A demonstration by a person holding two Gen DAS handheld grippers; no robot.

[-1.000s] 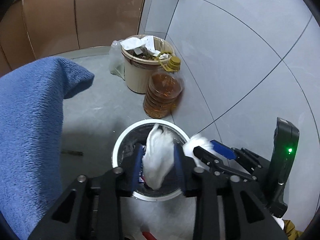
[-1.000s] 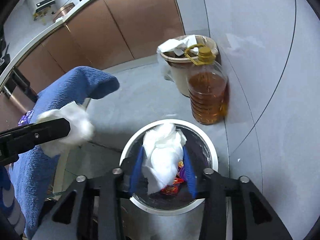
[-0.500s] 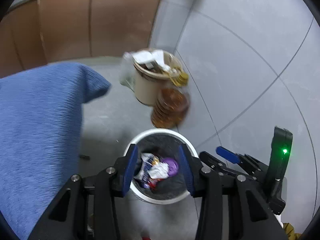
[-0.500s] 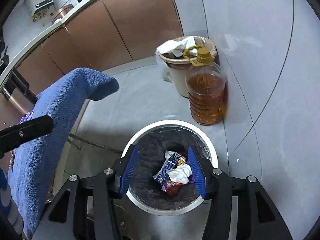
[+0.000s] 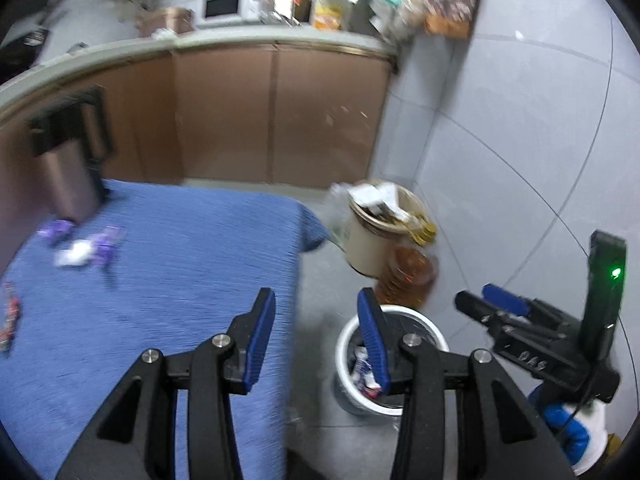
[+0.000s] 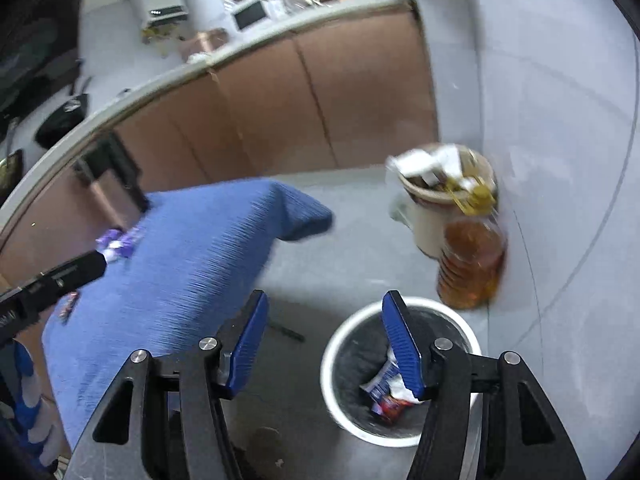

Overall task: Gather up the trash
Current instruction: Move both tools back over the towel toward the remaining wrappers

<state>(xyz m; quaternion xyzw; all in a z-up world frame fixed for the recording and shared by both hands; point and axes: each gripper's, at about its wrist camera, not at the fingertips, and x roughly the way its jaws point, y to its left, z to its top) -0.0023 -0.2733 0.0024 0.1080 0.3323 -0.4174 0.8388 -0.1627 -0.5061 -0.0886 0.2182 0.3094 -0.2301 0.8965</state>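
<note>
- Left wrist view showed the left gripper [image 5: 316, 336] spread wide with nothing between its blue pads
- Right wrist view showed the right gripper [image 6: 324, 344] spread wide too, and it held nothing
- Both grippers hung near the white bin [image 6: 400, 368] on the floor, which already had wrappers and crumpled paper inside
- The trash still to pick up lay on the blue cloth [image 5: 180, 264] that covered the table, up and to the left of both grippers
- A small white paper wad [image 5: 74, 257] sat there with purple wrappers [image 5: 106, 242] touching it or just beside it; the blur hid which
- Another wrapper [image 5: 10, 312], reddish, lay at the far left edge of the cloth, well apart from the wad
- My guess was that the left gripper was nearer to this pile, since the right gripper sat more over the bin side
- The wad looked round and lumpy, so it had no clear long side and did not point any way
- The purple wrappers looked longer than wide, but the blur made their long way hard to tell
- A metal jug [image 5: 70, 168] stood on the cloth just behind the pile, so a reach there might bump it
- A tan bucket [image 5: 380, 232] full of scraps and an oil bottle [image 6: 470, 260] stood by the wall past the bin
</note>
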